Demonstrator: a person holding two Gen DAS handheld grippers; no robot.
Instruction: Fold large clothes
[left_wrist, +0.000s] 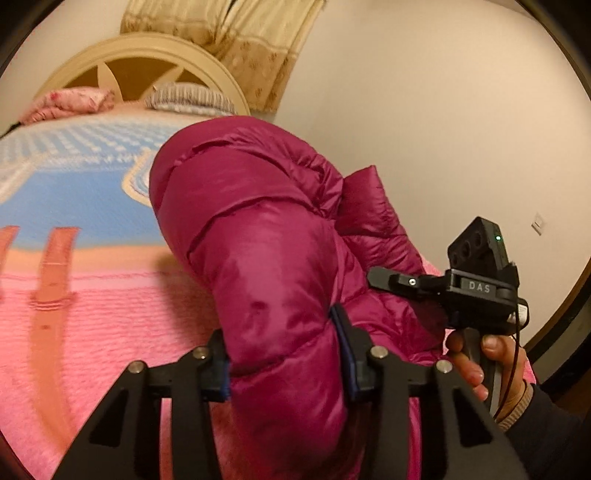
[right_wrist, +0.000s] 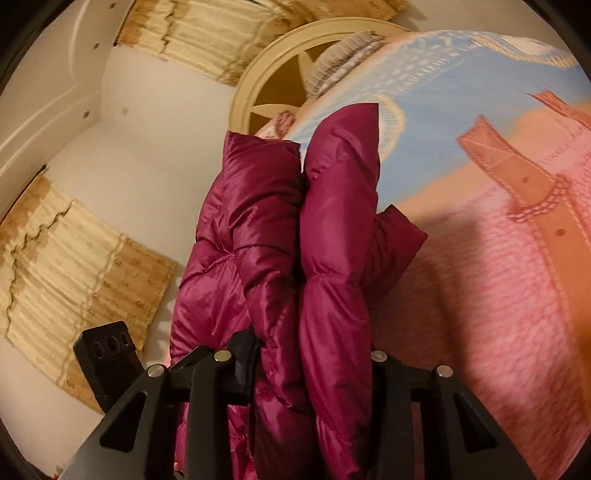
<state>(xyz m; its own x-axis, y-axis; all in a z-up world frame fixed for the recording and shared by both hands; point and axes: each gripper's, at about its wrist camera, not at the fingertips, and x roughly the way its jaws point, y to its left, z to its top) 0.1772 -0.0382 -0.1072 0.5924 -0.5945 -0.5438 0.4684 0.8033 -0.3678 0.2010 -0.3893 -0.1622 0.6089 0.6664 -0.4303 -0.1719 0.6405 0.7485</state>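
Observation:
A magenta quilted down jacket (left_wrist: 258, 236) is bunched and lifted above the bed. My left gripper (left_wrist: 284, 354) is shut on a thick padded fold of it. My right gripper (right_wrist: 310, 365) is shut on another thick fold of the same jacket (right_wrist: 325, 229), which hangs in two puffy lobes in front of the camera. In the left wrist view the right gripper (left_wrist: 384, 280) shows at the right, held by a hand (left_wrist: 480, 358), its tip against the jacket.
The bed is covered by a pink, blue and orange knitted blanket (left_wrist: 92, 302), also in the right wrist view (right_wrist: 498, 258). Pillows (left_wrist: 188, 98) lie by the cream headboard (left_wrist: 147, 48). A white wall (left_wrist: 443, 129) and beige curtains (left_wrist: 251, 33) stand behind.

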